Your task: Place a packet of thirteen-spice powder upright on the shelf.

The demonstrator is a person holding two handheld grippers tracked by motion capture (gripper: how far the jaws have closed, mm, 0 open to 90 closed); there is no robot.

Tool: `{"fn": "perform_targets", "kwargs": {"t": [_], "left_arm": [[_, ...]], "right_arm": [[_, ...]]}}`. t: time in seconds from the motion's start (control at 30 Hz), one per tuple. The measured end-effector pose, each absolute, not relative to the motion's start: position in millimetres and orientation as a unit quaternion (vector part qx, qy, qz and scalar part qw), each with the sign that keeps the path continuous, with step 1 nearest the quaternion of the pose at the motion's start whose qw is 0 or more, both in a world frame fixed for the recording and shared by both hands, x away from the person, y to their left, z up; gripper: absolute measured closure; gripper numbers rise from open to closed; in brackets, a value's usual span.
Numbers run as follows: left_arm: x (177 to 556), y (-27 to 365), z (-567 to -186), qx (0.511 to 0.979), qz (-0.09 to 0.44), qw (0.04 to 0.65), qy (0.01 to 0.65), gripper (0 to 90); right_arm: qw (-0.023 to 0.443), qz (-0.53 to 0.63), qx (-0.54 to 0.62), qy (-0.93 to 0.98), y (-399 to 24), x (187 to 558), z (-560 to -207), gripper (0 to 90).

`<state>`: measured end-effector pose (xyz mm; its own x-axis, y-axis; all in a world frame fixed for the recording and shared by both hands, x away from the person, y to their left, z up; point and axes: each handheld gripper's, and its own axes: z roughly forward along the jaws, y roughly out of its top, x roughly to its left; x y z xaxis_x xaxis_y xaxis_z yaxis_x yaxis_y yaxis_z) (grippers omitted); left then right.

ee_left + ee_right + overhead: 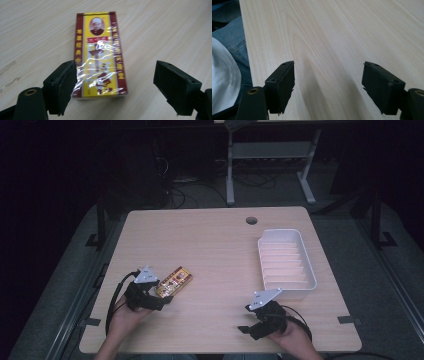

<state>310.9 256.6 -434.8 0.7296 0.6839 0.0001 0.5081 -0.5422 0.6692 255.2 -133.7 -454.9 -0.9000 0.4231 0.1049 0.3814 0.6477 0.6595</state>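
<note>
High view shows me the wooden tabletop (215, 250) with my left claw (167, 295) at the near left, sitting at the near end of a flat yellow and red box (175, 281) that lies angled on the wood. Left claw view puts that box (100, 55) flat on the tabletop (37, 30), wrapped in shiny film, with a small portrait and printed characters on its face; my left claw (115, 82) is spread wide around the box's near end, the left jaw just beside its edge and the right jaw well apart from it. Over at the near right I see my right claw (247, 320), with a white ribbed tray (311, 270) just beyond it near the right edge. Right claw view shows my right claw (328, 85) wide as well, with bare tabletop (332, 37) between the jaws and blue denim (235, 42) past the edge.
</note>
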Motion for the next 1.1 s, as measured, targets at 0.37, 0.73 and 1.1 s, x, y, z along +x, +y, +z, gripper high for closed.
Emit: {"fn": "perform_targets", "kwargs": {"t": [0.37, 0.73, 1.1], "left_arm": [[323.5, 255.0, -445.9, 0.871, 0.128, 0.306, 0.362, 19.2], [325.8, 252.1, -452.7, 0.880, 0.127, 0.285, 0.358, 30.3], [324.5, 252.8, -451.0, 0.880, 0.137, 0.281, 0.358, 32.8]], "right_arm": [[0.028, 0.356, 0.220, 0.908, -132.1, 254.3, -454.6, 25.5], [0.030, 0.358, 0.216, 0.908, -128.9, 253.6, -453.1, 25.5], [0.036, 0.364, 0.228, 0.902, -125.0, 253.1, -449.1, 25.9]]}}
